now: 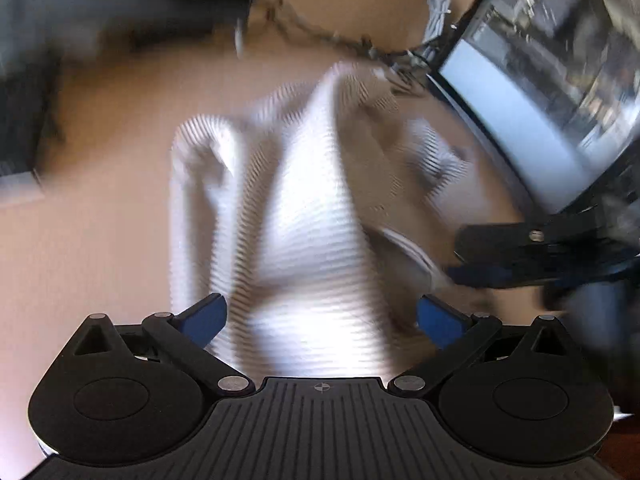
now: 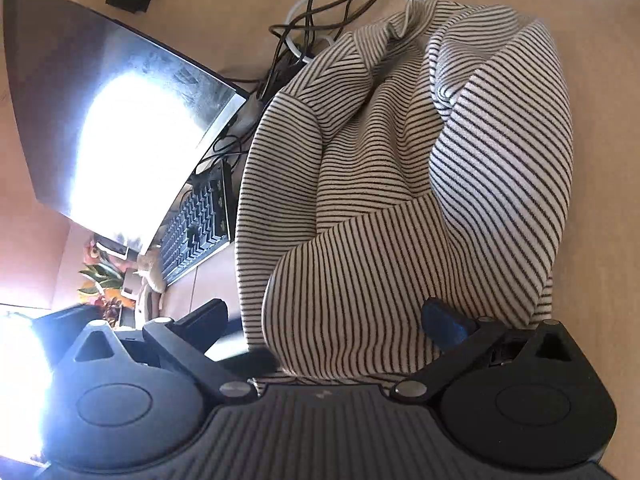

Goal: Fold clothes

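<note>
A tan desk is carrying a striped garment, bunched in the frame's centre. In the right wrist view a monitor and keyboard are crowding the left, cables are tangling at the top, and bare desk is lying open on the right. The right tool is gaping wide, released, cloth lying between its fingers. The left tool is likewise spread open over the blurred garment.
</note>
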`<state>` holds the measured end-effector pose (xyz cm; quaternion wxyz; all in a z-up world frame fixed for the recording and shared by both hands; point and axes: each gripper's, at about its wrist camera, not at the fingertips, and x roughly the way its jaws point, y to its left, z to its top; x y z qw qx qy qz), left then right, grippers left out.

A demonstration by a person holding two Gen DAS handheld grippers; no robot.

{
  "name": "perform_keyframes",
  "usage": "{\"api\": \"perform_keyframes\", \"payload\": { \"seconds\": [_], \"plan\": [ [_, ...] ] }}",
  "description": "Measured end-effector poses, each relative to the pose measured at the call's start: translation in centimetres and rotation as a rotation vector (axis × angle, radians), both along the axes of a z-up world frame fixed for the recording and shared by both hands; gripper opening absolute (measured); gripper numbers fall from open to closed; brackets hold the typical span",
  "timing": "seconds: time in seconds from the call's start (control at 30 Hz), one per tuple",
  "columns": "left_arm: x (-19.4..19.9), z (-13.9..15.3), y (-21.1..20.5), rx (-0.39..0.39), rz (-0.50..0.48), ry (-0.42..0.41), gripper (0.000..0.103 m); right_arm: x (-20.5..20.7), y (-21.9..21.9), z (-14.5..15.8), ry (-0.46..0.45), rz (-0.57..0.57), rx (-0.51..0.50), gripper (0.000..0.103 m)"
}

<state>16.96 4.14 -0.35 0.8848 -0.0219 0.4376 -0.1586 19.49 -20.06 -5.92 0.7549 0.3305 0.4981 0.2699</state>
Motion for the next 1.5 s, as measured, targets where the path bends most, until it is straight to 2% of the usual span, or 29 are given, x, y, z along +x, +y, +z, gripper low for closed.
{"api": "perform_keyframes", "payload": {
  "seconds": [0.03,0.07,0.1,0.27,0.43,0.6,0.7,0.77,0.83,0.97,1.0,1.03,1.1,1.23,1.33,1.5],
  "plan": [
    [0.1,0.2,-0.3,0.036,0.01,-0.045,0.103,-0.5,0.0,0.4,-0.004,-0.021,-0.006,0.103],
    [0.5,0.2,-0.2,0.026,0.022,-0.042,0.103,-0.6,-0.2,0.5,-0.005,-0.041,-0.013,0.103],
    [1.0,-0.1,0.0,-0.002,0.038,-0.007,0.103,-0.6,-0.4,0.5,-0.006,-0.061,-0.021,0.103],
    [2.7,-2.3,-0.1,0.03,0.059,0.102,0.103,-0.5,-1.3,0.1,0.006,-0.145,-0.02,0.103],
    [2.7,-2.5,0.5,0.011,0.082,0.093,0.103,-0.3,-1.3,-0.6,0.029,-0.178,0.019,0.103],
    [2.3,-2.5,-0.5,0.066,0.05,0.085,0.103,-0.3,-1.4,-1.6,0.068,-0.206,0.099,0.103],
    [2.2,-2.0,0.0,0.063,0.059,0.083,0.103,0.2,-0.9,-1.7,0.089,-0.149,0.127,0.103],
    [1.8,-1.1,0.1,0.073,0.046,0.034,0.101,0.3,-0.5,-1.7,0.073,-0.12,0.123,0.103],
    [1.3,-0.1,-0.6,0.123,-0.002,-0.028,0.086,0.2,-0.4,-1.7,0.064,-0.131,0.128,0.103],
    [1.3,-0.1,-2.9,0.234,-0.131,-0.082,0.072,0.2,-0.4,-2.0,0.064,-0.147,0.14,0.103],
    [1.5,-0.3,-3.0,0.244,-0.145,-0.082,0.058,0.2,-0.4,-2.0,0.063,-0.147,0.142,0.103],
    [1.8,-0.5,-3.0,0.252,-0.159,-0.082,0.035,0.1,-0.4,-2.1,0.063,-0.147,0.144,0.103],
    [2.4,-0.5,-2.7,0.252,-0.165,-0.083,0.01,0.2,-0.3,-2.1,0.065,-0.15,0.146,0.103],
    [5.5,3.7,1.9,0.281,-0.071,-0.197,0.009,0.1,-0.4,-1.6,0.061,-0.132,0.126,0.103],
    [8.9,6.6,6.2,0.358,0.045,-0.271,0.008,0.1,0.1,-1.1,0.054,-0.1,0.093,0.103],
    [11.9,8.0,11.1,0.462,0.2,-0.318,0.004,0.5,1.9,-0.4,0.051,0.004,0.016,0.103]
  ]
}}
